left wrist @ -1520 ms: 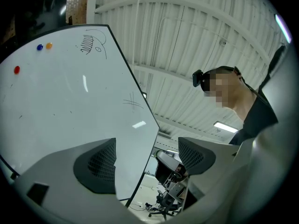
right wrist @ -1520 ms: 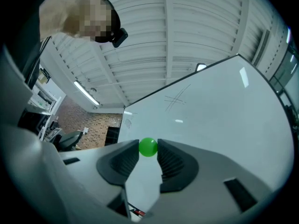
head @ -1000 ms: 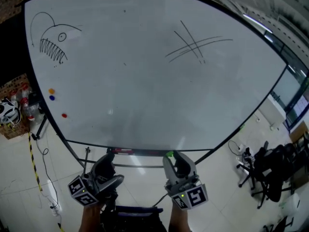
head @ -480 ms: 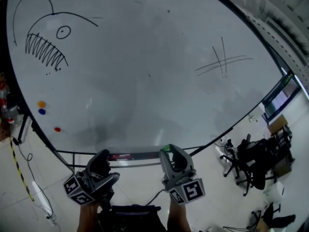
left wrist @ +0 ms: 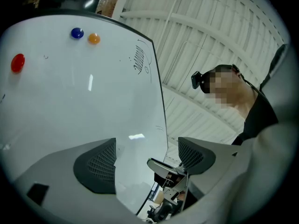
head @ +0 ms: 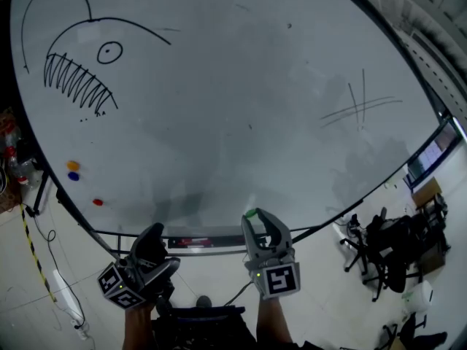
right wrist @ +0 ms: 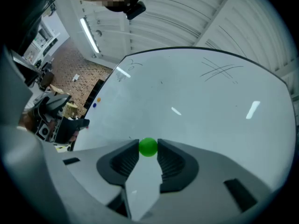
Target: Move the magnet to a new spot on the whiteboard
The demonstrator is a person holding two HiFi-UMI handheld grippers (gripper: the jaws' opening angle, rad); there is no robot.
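Raised slightly toward the bottom edge of the whiteboard (head: 219, 122) since a second ago, the right hand-held gripper (head: 252, 216) pinches the green magnet (right wrist: 148, 147) in its jaw tips at the board's 6 o'clock, while the left hand-held gripper (left wrist: 145, 146), at 7 o'clock, hangs with jaws wide apart.

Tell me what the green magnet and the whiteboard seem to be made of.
The green magnet looks like smooth, matte plastic: even colour, no glint. The whiteboard has a glossy coated face, perhaps painted steel: bright reflections streak it.
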